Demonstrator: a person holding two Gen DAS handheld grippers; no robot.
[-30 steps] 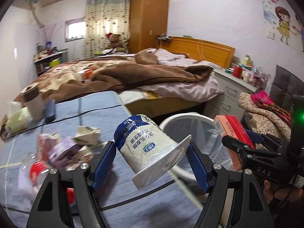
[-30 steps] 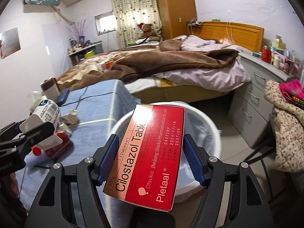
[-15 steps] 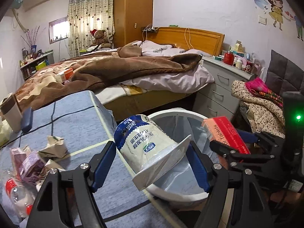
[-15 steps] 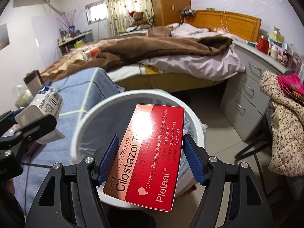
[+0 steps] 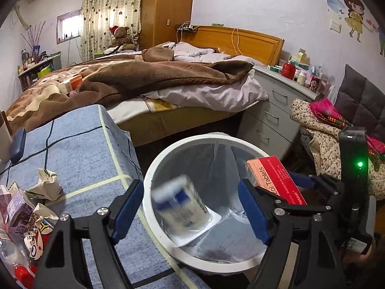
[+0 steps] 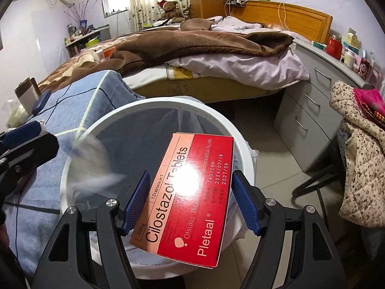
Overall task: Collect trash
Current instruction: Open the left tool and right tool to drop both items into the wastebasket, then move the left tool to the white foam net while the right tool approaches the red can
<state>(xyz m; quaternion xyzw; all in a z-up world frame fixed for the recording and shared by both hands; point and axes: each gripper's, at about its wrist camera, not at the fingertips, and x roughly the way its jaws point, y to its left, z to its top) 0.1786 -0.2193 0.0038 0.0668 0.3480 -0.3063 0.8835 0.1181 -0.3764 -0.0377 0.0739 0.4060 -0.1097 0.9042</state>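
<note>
A white and blue yogurt cup [image 5: 182, 207], blurred, drops free inside the white bin [image 5: 168, 154] with a clear liner. My left gripper [image 5: 190, 192] hangs over the bin's near rim. Its jaws are opening and its pads stand clear of the cup. In the right wrist view the cup [image 6: 93, 166] is a pale smear at the bin's [image 6: 134, 110] left wall. My right gripper [image 6: 191, 178] is shut on a red Cilostazol tablet box [image 6: 182, 207], held flat above the bin's mouth. That tablet box [image 5: 272, 178] also shows at the right of the left wrist view.
Left of the bin, a table under a blue cloth [image 5: 79, 149] carries crumpled paper [image 5: 45, 185], small cartons [image 5: 16, 207] and a red-capped bottle [image 5: 14, 265]. Behind stand a bed [image 5: 168, 82], grey drawers [image 5: 269, 120] and a chair piled with clothes [image 5: 320, 130].
The left gripper has opened and let go of the yogurt cup, which now falls into the bin. Both grippers have moved over the bin and lower. The right one still holds the red box.
</note>
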